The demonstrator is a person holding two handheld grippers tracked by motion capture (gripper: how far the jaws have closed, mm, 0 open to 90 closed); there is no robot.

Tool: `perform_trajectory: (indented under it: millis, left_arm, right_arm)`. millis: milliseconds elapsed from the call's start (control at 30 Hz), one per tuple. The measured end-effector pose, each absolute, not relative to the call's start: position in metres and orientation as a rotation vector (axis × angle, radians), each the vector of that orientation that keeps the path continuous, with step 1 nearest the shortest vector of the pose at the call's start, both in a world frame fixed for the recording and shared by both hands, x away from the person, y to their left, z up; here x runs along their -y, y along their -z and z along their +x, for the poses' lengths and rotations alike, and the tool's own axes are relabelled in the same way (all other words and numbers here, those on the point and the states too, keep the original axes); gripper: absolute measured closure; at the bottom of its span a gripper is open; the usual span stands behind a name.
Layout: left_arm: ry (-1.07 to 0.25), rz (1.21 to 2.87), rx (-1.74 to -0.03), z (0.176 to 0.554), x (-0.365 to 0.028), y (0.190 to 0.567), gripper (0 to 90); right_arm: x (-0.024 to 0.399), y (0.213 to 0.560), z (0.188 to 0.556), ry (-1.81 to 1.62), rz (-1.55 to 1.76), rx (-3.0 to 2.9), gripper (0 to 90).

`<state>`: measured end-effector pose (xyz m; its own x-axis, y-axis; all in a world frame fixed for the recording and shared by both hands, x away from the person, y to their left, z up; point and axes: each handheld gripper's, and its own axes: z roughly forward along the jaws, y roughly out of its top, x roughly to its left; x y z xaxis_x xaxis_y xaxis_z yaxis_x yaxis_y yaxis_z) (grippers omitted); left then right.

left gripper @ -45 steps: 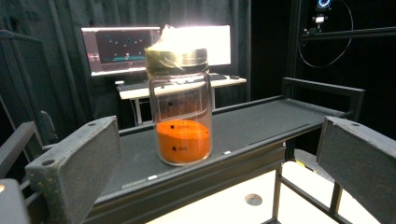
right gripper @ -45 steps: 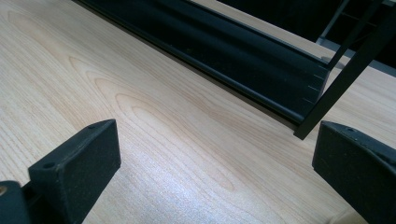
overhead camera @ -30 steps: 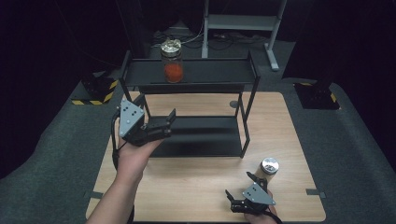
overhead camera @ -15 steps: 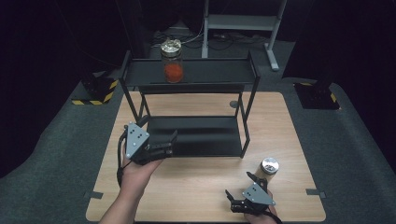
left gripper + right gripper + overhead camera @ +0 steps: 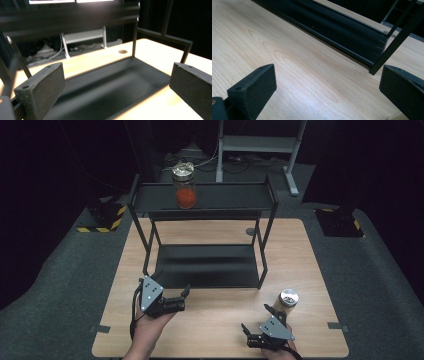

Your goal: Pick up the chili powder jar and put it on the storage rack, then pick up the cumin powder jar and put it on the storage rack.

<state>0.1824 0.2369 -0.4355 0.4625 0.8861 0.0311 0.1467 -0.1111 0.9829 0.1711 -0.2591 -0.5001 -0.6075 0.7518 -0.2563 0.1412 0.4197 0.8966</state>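
rack (image 5: 202, 200) first: black two-tier shelf unit filling the centre of the high view on the wooden table (image 5: 310, 270). one jar (image 5: 185, 185) with red contents and a metal lid stands on the top shelf, upper centre of frame. second jar (image 5: 287, 300), metal lid, sits on the table at lower right, just outside the rack's front right leg.

step in hand, as i read it: between placements, one jar shelved, the other not yet picked up. next move looks like the right gripper (image 5: 257, 332) turning toward the jar just beside it, jaws straddling the body below the lid, then closing.

left gripper (image 5: 180, 297) at lower left of frame, jaws spread wide, nothing between them, pointing at the lower shelf (image 5: 112, 85). right gripper also wide open and empty.

view differences: left gripper view looks along the lower shelf and shows the round hole in the table (image 5: 122, 51) beyond it. right gripper view shows wood grain and the shelf's front edge (image 5: 332, 37); a pale sliver at its bottom right edge may be the jar, too little of it to be sure.
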Motion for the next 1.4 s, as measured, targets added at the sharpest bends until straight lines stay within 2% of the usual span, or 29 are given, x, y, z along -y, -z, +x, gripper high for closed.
perform_trajectory:
  millis: [300, 567, 967, 1400]
  left_arm:
    - [-0.752, 1.656, -0.986, 0.172, -0.239, 0.472, 0.4]
    - [-0.766, 1.762, -1.000, 0.163, -0.239, 0.491, 0.4]
    - [-0.814, 1.882, -0.979, 0.162, -0.226, 0.495, 0.5]
    - [-0.841, 1.917, -0.968, 0.162, -0.220, 0.494, 0.8]
  right_arm:
    - [0.257, 0.500, 0.170, -1.175, 0.750, -2.014, 0.0]
    - [0.257, 0.500, 0.170, -1.172, 0.754, -2.009, 0.0]
    - [0.257, 0.500, 0.171, -1.174, 0.754, -2.015, 0.0]
    - [0.261, 0.501, 0.171, -1.198, 0.734, -2.018, 0.0]
